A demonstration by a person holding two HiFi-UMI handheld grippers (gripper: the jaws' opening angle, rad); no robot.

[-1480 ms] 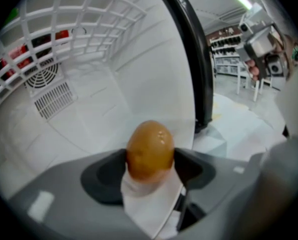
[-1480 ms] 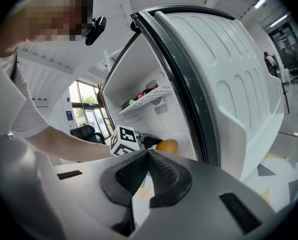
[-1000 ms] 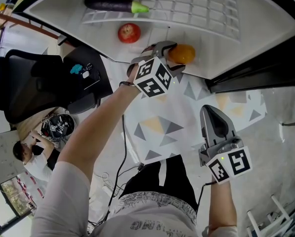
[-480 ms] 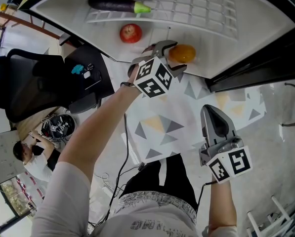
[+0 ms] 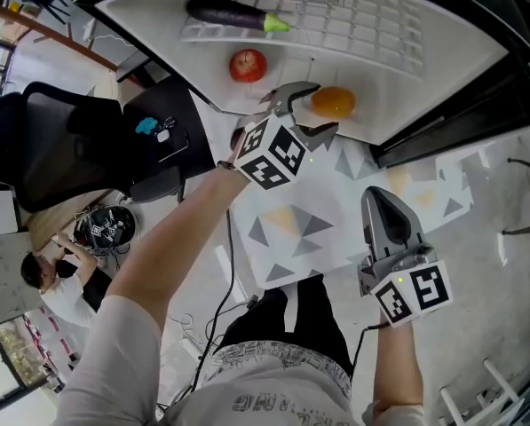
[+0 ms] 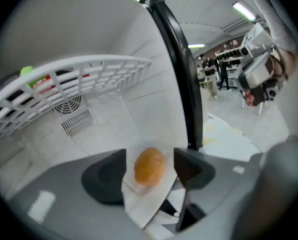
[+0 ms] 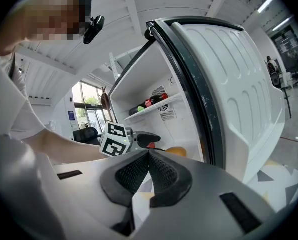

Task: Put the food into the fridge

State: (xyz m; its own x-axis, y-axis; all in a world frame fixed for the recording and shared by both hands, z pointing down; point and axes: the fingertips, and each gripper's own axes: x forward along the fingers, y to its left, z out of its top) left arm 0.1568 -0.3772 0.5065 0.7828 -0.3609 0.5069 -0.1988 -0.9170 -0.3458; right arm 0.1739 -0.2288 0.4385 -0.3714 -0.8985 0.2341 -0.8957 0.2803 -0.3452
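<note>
Fridge [image 5: 407,87] open. The orange [image 6: 149,166] lies on its bottom floor, close to the front lip and near the dark door seal. The apple [image 5: 248,65] lies further in, and the eggplant [image 5: 233,12] is up on the wire shelf [image 6: 89,71].

Left tongs [image 5: 313,109] are spread wide and have just been narrowing a little. The orange shows in the gap, but neither pad presses on it, so it looks set down rather than held. Right tongs [image 7: 149,156] are pressed together with nothing in them, hanging well back outside the fridge.

Risks as I read them:
- The orange is round and sits near the edge. If a pad clips it while the left tongs draw out, it could roll over the lip onto the floor.
- Narrowing the tongs further with the fruit between them could drag it outward.
- The wire shelf is overhead. A lift that is too steep could knock it and jolt the eggplant.
- The door [image 7: 238,84] may catch the orange on closing if it stays this far forward. A push deeper seems wise.
</note>
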